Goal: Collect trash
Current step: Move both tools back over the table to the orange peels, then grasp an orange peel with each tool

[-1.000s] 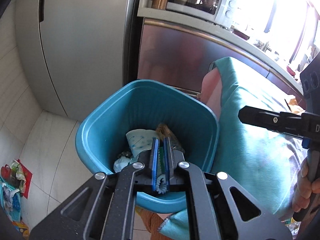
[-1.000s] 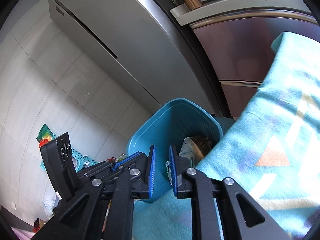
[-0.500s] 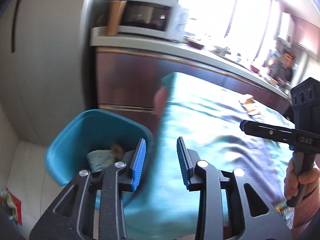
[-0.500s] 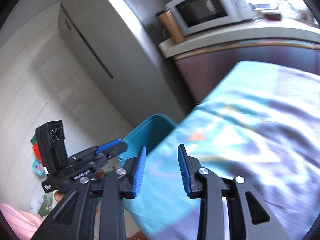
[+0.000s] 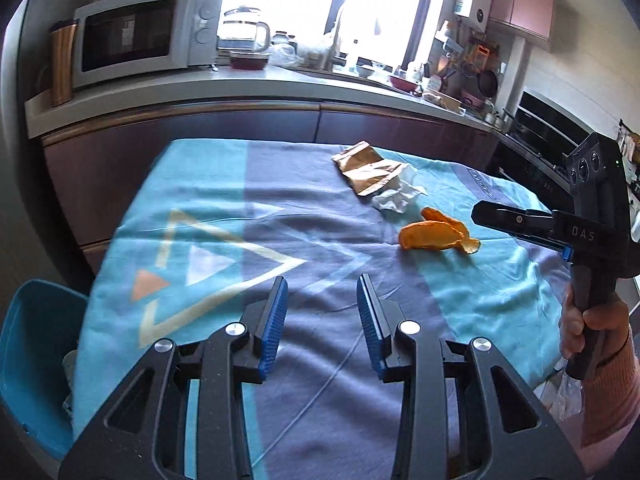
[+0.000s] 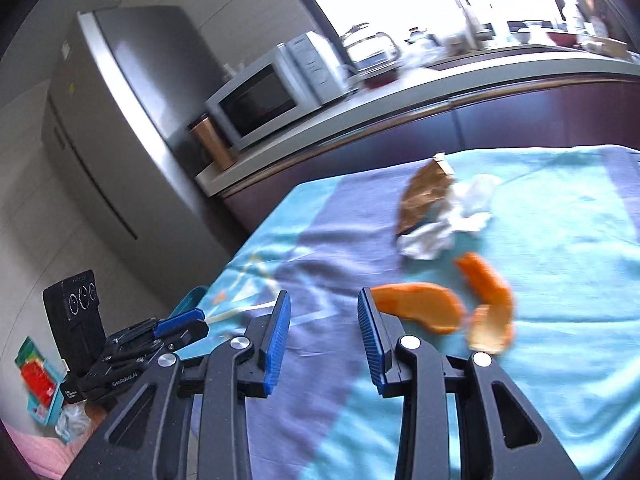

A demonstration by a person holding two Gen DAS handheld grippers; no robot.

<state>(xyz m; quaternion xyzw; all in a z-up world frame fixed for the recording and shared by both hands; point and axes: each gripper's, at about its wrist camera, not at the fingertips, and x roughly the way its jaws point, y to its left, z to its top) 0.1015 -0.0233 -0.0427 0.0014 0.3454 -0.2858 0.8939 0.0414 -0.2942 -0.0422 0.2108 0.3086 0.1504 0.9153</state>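
On the blue patterned tablecloth [image 5: 248,216] lie orange peel pieces [image 5: 434,234], a crumpled white tissue [image 5: 398,196] and a brown wrapper [image 5: 366,168]. They also show in the right wrist view: peel [image 6: 420,310], tissue [image 6: 448,220], wrapper [image 6: 424,196]. My left gripper [image 5: 322,292] is open and empty above the near part of the cloth. My right gripper [image 6: 324,312] is open and empty, just left of the peel. A teal bin [image 5: 28,356] stands at the table's left edge, with some trash inside.
A counter behind the table carries a microwave [image 5: 136,40], a copper tumbler [image 5: 60,66] and a kettle [image 5: 244,36]. A steel fridge [image 6: 120,128] stands to the left. Coloured packs lie on the floor [image 6: 38,380].
The left gripper opened over the bin and its trash is gone from the jaws. Both grippers swung from the bin up and right to face the tabletop. The right gripper opened wider.
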